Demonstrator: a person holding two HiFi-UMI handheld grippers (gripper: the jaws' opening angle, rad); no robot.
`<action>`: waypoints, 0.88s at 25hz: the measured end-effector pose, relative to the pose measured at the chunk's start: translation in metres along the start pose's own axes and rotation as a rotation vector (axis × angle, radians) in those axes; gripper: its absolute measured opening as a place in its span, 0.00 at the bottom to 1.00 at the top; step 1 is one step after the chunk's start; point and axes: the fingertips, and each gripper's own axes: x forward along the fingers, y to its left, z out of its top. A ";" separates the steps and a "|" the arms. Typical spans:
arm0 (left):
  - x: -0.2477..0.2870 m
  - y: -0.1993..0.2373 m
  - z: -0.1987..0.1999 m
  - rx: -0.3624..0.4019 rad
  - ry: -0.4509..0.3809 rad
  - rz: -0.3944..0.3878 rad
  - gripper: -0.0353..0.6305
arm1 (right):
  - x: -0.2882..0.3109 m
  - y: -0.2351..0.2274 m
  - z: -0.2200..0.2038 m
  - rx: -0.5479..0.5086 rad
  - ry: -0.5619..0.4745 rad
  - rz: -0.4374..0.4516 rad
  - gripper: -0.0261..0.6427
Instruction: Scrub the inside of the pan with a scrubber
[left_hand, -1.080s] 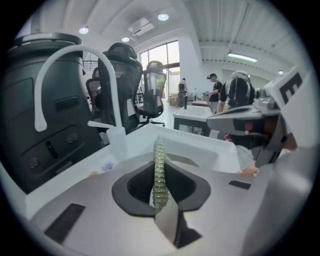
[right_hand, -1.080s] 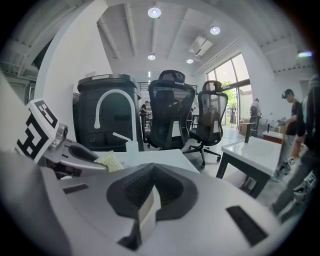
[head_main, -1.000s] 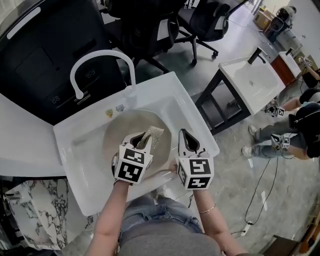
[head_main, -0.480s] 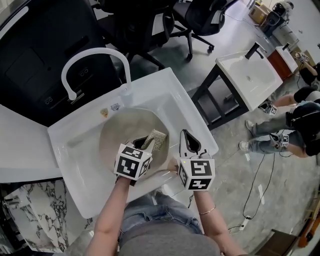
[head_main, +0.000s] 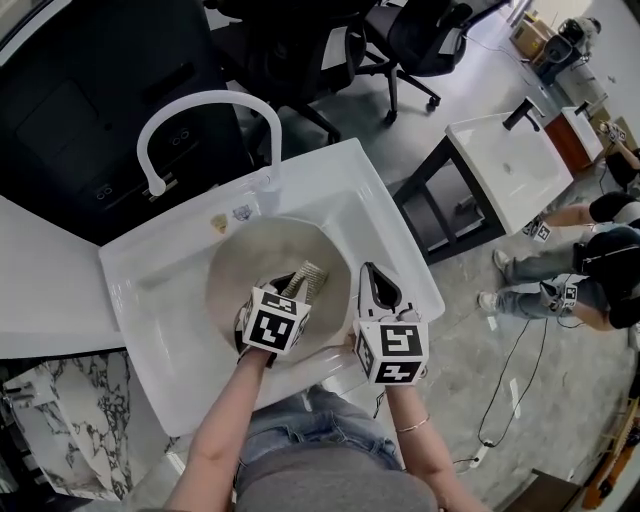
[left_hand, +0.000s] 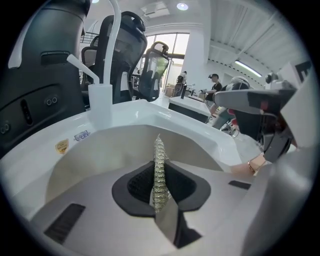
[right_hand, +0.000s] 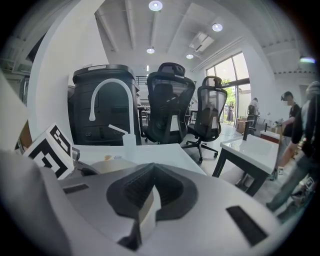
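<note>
My left tongs (head_main: 287, 285) clench the scrubber (head_main: 311, 274) low inside the pan (head_main: 240, 262), ready for rubbing, while my right tongs (head_main: 372, 284), clenched on nothing, wait just beside the pan's right rim.

The scrubber (left_hand: 159, 150) is showing as a woven mesh of bright metal wire, rough and glinting. The pan (head_main: 250, 262) is looking matt and smooth inside, a dull beige-grey. The sink (head_main: 150, 295) and its faucet (head_main: 205, 99) are gleaming glossy white and smooth; whether they are ceramic or plastic, I cannot tell. The left gripper (left_hand: 160, 187) is presenting matt grey plastic with black ribbed pads (left_hand: 137, 187), and the right gripper (right_hand: 151, 182) is looking the same. The jeans (head_main: 300, 430) are reading as blue denim cloth. The floor (head_main: 480, 380) is shining faintly, grey and polished.
</note>
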 end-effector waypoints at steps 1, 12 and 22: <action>0.000 0.003 -0.001 0.001 0.002 0.007 0.15 | 0.002 0.002 0.000 -0.002 0.001 0.004 0.05; -0.006 0.059 -0.011 0.004 0.014 0.183 0.15 | 0.026 0.030 0.004 -0.037 0.020 0.055 0.05; -0.031 0.102 -0.019 0.060 0.047 0.373 0.15 | 0.038 0.054 0.003 -0.059 0.036 0.113 0.05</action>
